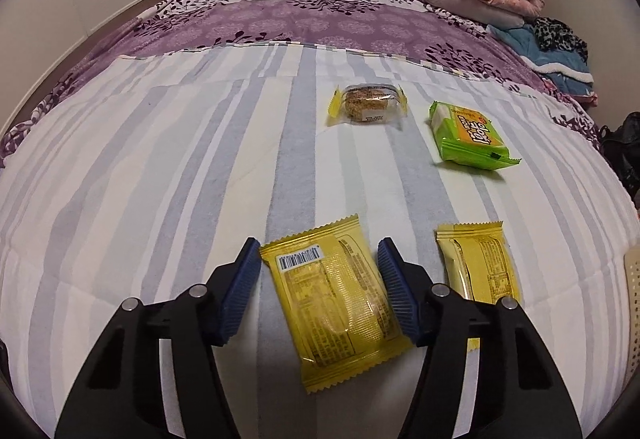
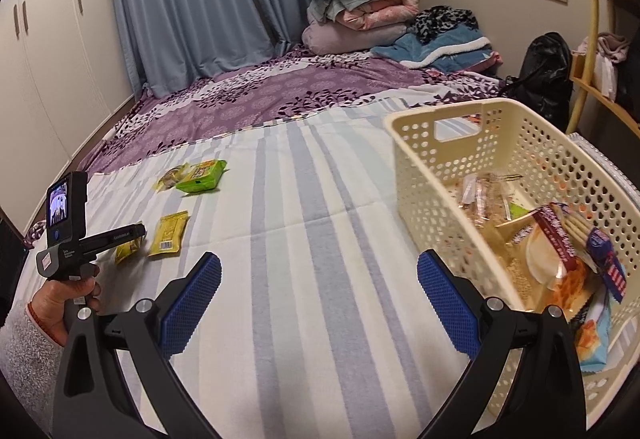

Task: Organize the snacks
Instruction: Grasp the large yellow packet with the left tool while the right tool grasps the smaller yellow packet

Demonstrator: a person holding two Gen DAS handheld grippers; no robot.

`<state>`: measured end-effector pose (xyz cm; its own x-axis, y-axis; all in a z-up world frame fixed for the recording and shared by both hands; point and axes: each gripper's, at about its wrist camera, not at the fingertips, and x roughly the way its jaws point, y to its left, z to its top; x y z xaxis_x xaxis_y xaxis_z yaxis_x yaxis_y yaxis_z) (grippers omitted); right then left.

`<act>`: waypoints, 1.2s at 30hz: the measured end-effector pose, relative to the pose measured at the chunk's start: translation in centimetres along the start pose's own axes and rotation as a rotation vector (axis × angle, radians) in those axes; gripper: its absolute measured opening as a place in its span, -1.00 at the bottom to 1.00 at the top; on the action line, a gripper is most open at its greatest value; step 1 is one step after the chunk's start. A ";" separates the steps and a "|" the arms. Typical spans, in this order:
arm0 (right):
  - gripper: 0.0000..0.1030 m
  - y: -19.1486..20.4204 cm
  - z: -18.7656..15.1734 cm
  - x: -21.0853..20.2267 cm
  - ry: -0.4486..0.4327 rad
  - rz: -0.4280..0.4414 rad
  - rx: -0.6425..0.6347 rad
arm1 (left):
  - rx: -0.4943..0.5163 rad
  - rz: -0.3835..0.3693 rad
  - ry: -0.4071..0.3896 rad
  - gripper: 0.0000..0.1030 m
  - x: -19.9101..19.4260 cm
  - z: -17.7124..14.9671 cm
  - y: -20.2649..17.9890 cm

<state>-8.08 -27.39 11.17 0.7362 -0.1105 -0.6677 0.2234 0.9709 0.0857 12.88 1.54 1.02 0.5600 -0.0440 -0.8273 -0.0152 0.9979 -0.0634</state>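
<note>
Four wrapped snacks lie loose on the bed point(image 1: 160, 167), on its striped sheet; more already sit in the cream basket point(image 2: 500, 143) at the right side. Nearest the left tool point(image 1: 318, 293) is the large yellow packet point(image 1: 334, 303), lying flat, barcode side up, tilted. Beside it, apart, lies a smaller yellow packet point(image 1: 478, 263); farther off are a green packet point(image 1: 466, 135) and a clear-wrapped cake point(image 1: 366, 103).

We judge the large yellow packet light, soft and crinkly, its foil slick and its contents likely crushable. Best hold: across the short width at mid-body, not the crimped ends, which would fold and slip.

Left tool: jaws partly closed, straddling the packet's upper half. The right pad point(image 1: 396, 291) touches or overlaps the packet's edge; the left pad point(image 1: 240, 287) sits just beside its corner. We see no firm pinch yet, so we log it as not grasping.

Right tool point(image 2: 318, 305): jaws wide, empty, over bare sheet just beside the basket.
</note>
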 end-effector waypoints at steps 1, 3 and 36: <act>0.90 0.6 0.0 0.1 0.002 0.010 -0.013 | -0.002 -0.014 -0.003 0.21 -0.2 -0.1 0.2; 0.90 1.7 0.0 0.3 0.004 0.023 -0.031 | 0.000 -0.027 -0.008 0.21 -0.4 -0.5 0.6; 0.45 19.1 1.1 17.6 0.277 0.162 -0.296 | -0.057 -0.093 -0.124 0.10 -6.6 -1.9 6.6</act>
<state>9.79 -11.05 1.84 0.5384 0.0701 -0.8398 -0.1030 0.9945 0.0171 7.48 8.35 5.03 0.6594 -0.1265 -0.7410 -0.0034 0.9852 -0.1712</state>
